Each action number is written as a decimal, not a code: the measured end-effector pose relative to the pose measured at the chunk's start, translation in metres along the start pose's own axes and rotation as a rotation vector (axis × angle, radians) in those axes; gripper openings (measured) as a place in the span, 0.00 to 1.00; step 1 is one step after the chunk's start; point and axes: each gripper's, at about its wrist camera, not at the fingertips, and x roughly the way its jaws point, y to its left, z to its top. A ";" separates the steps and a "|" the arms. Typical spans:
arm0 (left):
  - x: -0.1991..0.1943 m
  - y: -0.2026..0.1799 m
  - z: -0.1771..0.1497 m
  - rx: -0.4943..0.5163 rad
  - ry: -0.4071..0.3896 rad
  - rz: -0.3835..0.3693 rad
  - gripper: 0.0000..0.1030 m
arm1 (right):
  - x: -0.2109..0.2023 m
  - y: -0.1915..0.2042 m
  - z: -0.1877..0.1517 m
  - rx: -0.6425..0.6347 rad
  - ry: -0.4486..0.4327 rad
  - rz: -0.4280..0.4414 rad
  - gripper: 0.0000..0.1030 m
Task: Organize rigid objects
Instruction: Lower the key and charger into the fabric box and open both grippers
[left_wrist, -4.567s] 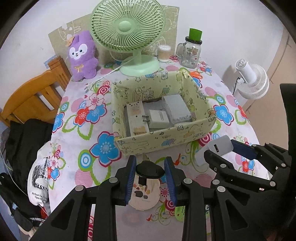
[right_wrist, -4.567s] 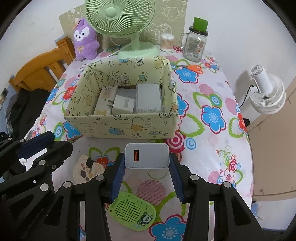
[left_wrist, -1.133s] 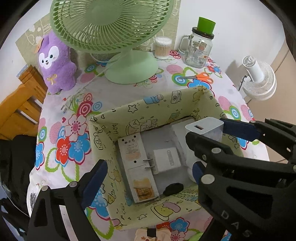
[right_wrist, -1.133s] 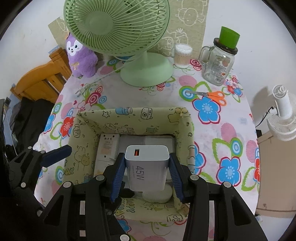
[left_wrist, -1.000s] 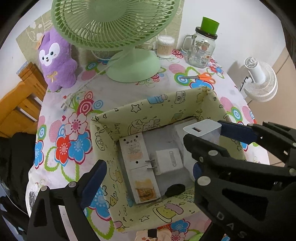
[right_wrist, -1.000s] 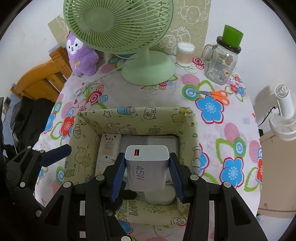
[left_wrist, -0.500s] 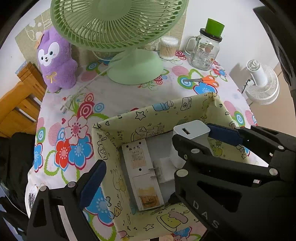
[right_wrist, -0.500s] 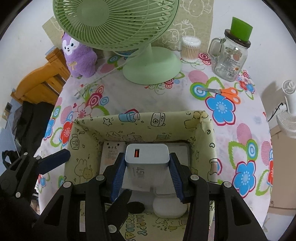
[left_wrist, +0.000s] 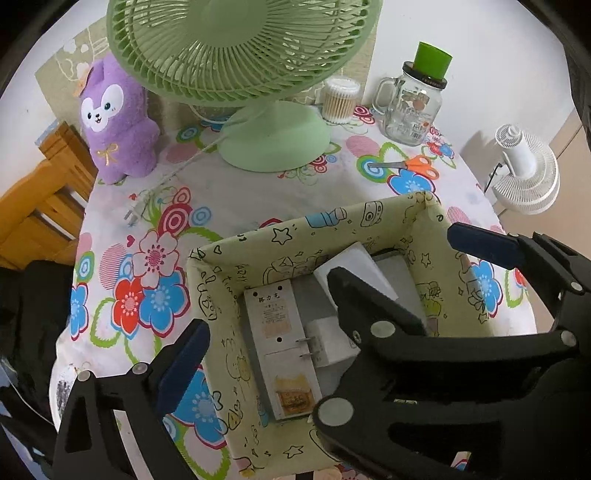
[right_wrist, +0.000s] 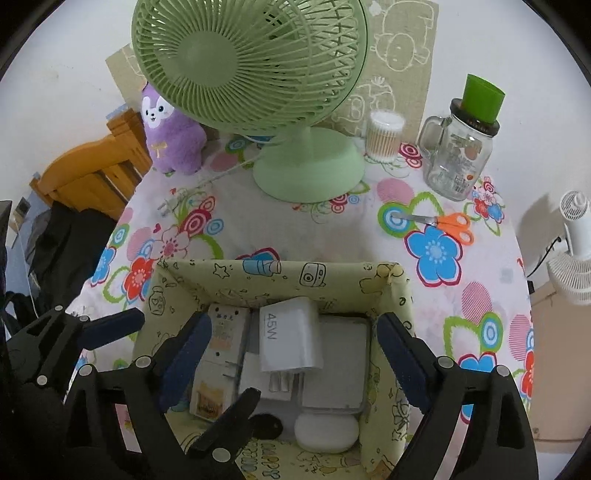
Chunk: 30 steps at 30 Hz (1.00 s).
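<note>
The right claw (right_wrist: 295, 347) had just spread, freeing one white charger (right_wrist: 290, 334) marked "45W" inside the yellow box (right_wrist: 280, 275). The left claw (left_wrist: 192, 354) stood spread. Two fans: green (right_wrist: 251, 62), white (right_wrist: 572, 251).

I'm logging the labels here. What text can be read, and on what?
"45W": white charger lying in the box.
"HAPPY": box's near wall, partly hidden.
Power bank label: too small to read.
Glass jar print: blurred.

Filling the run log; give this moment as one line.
right gripper: open, jaws just opened | 45W charger: released, lying in box | left gripper: open, over box
</note>
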 end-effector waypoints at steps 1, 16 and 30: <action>0.000 -0.001 -0.001 0.006 0.002 0.006 0.96 | 0.000 -0.001 -0.001 0.003 0.005 0.002 0.90; -0.021 -0.017 -0.018 0.034 -0.032 0.021 0.96 | -0.030 -0.011 -0.028 0.044 -0.004 -0.018 0.93; -0.046 -0.029 -0.034 0.037 -0.072 0.026 0.96 | -0.065 -0.016 -0.052 0.066 -0.043 -0.054 0.93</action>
